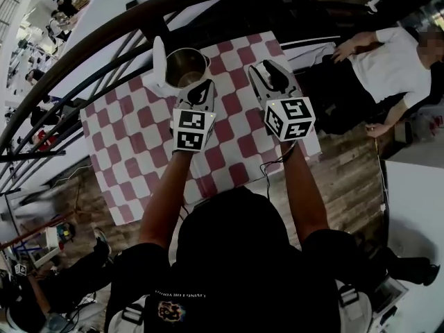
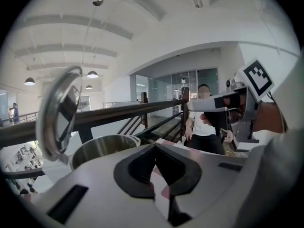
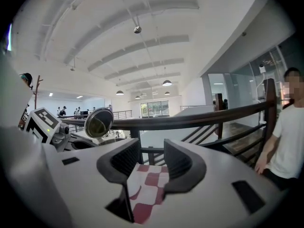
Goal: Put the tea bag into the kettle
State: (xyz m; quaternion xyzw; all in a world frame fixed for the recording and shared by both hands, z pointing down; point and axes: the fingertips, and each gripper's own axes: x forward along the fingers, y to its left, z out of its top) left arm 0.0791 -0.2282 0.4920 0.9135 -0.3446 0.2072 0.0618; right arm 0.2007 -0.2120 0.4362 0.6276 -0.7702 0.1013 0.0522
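A steel kettle [image 1: 184,66] stands open at the far side of the checkered table [image 1: 139,144], its lid [image 1: 159,62] tipped up on the left. My left gripper [image 1: 202,89] hovers just near of the kettle's rim, its jaws closed tip to tip with nothing seen between them. From the left gripper view the kettle [image 2: 102,148] and its lid [image 2: 59,113] sit close ahead on the left. My right gripper [image 1: 273,73] is held to the kettle's right, open, with only cloth showing in the gap [image 3: 152,151]. No tea bag is in view.
A dark curved railing [image 1: 139,16] runs just beyond the table's far edge. A person in a white shirt [image 1: 388,64] stands at the right, past the table. Wooden floor [image 1: 347,172] lies right of the table.
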